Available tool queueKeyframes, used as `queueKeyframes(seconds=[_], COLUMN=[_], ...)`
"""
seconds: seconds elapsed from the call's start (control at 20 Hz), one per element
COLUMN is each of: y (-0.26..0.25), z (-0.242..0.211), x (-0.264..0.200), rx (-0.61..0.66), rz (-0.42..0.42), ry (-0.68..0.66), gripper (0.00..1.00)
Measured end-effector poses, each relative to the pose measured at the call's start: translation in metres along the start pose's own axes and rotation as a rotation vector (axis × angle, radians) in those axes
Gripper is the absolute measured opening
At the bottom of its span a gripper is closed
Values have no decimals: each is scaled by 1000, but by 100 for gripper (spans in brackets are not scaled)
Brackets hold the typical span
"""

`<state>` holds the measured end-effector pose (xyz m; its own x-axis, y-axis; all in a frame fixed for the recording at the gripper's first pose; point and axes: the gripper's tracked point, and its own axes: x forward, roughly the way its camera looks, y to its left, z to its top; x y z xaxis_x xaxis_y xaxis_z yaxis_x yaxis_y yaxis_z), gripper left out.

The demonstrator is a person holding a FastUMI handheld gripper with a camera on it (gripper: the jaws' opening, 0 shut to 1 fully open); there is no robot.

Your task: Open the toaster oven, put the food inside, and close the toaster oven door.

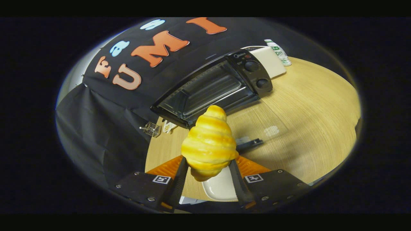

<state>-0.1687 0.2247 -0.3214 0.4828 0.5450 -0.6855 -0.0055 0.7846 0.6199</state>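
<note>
A golden croissant [208,141] is held upright between my fingers, and my gripper [208,163] is shut on its lower part. It hangs above a white plate [221,189] that lies on the wooden table just under the fingers. Beyond the croissant stands the black toaster oven [212,85], with two knobs on the panel at its right end. Its glass door looks folded down toward me, with the wire rack inside showing. The croissant's tip covers part of the door's near edge.
A white box [271,61] and a plastic bottle [278,52] stand behind the oven's right end. A small wire holder [153,129] and a white item [168,126] lie left of the oven. A flat dark piece [250,144] rests on the table right of the croissant.
</note>
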Motion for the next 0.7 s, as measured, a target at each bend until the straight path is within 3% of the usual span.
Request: queueKeyframes(seconds=[0.7], y=[21], z=[81], x=[93], rx=[85], rz=[0], ry=[36], gripper=[68])
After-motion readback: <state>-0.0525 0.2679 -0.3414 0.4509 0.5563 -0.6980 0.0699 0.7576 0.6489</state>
